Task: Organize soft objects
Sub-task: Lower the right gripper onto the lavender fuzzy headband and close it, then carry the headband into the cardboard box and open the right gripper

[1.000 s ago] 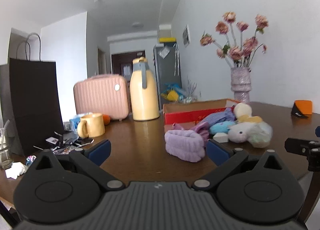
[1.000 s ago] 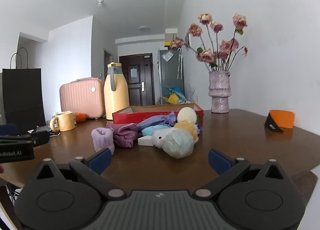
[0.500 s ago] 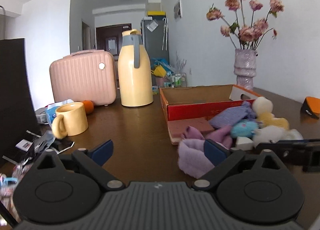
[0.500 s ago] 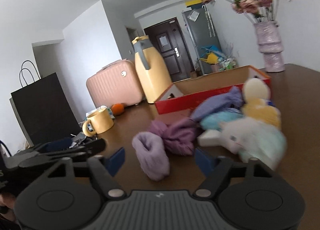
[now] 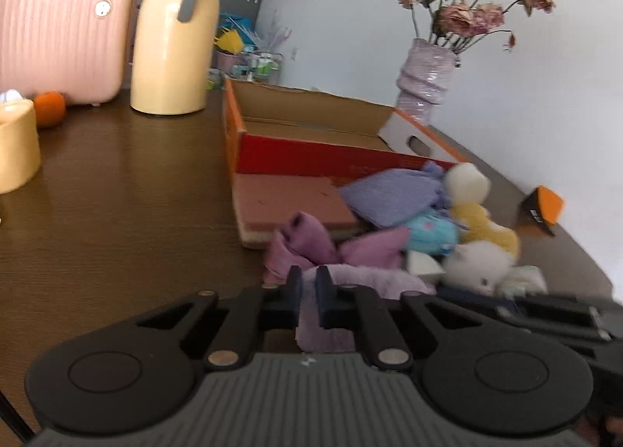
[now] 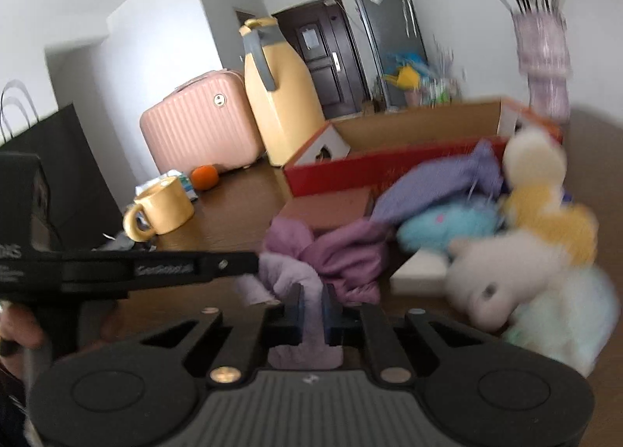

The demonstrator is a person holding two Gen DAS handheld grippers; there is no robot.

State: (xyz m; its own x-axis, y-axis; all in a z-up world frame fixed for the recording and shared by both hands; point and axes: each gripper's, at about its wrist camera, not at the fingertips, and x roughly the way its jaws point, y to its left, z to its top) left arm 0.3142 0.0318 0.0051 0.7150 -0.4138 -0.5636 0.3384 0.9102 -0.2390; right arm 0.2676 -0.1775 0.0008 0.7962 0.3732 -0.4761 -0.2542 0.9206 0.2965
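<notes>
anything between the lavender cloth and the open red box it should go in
Both hand-held grippers pinch the lavender cloth. Between it and the red box lie a darker purple cloth and the box's folded-down flap; lifted over them, the way looks open.

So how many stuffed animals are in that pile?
3 that I can see: a blue one in the middle, a yellow-and-cream one behind it by the red box, and a white one in front. Others may hide under the cloths.
</notes>
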